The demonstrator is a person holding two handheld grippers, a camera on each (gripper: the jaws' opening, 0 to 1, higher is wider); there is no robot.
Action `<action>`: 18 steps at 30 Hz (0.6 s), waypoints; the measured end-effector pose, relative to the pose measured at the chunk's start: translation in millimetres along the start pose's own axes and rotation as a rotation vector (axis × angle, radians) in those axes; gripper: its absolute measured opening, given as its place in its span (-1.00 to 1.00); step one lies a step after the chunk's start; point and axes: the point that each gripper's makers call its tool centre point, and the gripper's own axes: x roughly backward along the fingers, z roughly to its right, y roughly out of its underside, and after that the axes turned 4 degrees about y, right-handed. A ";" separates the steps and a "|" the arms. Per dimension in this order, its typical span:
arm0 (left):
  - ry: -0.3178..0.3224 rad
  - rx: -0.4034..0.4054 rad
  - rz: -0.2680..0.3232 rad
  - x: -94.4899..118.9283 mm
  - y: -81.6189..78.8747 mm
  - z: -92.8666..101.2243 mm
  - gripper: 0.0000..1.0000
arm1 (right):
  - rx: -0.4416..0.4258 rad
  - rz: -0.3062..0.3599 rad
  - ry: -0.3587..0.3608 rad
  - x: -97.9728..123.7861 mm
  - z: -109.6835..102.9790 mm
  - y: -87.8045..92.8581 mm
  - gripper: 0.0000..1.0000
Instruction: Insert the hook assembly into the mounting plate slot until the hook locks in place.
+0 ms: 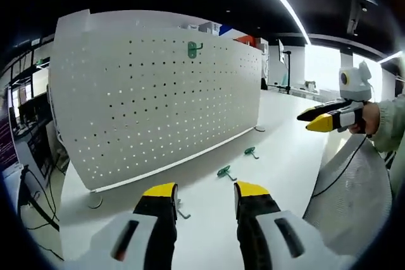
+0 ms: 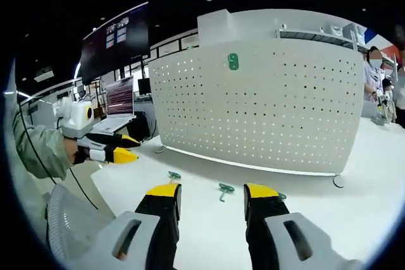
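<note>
Standing upright on the white table [image 1: 278, 156] was a white pegboard [image 1: 158, 93], and one green hook [image 1: 194, 49] was already seated in its top row; in the right gripper view that same hook [image 2: 233, 61] sat high on the pegboard [image 2: 266, 105], left of middle. The left gripper [image 1: 205, 191] hovered low over the table with its yellow-tipped jaws spread apart and nothing between them. Two loose green hooks lay on the table ahead of it, one [image 1: 224, 172] just past the jaw tips and another [image 1: 251, 152] nearer the board's foot, plus a small grey hook [image 1: 182, 212] right beside the left jaw. The right gripper [image 2: 212, 191] was also wide open and empty, with loose green hooks [image 2: 225, 189] on the table [image 2: 354, 219] in front of it. Each gripper showed up in the other's view too, held in a green-sleeved hand off to the side.
</note>
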 end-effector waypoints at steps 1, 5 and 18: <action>0.001 -0.003 -0.009 -1.9 2.4 -2.1 -0.25 | -0.006 -0.002 0.001 -0.2 -0.4 0.9 -0.24; 0.011 -0.025 -0.044 -12.9 10.9 -13.6 -0.25 | -0.006 -0.010 0.006 -1.2 -0.7 4.0 -0.24; 0.065 -0.127 -0.195 -51.7 46.1 -49.0 -0.27 | -0.029 -0.053 0.035 -2.3 4.1 19.9 -0.25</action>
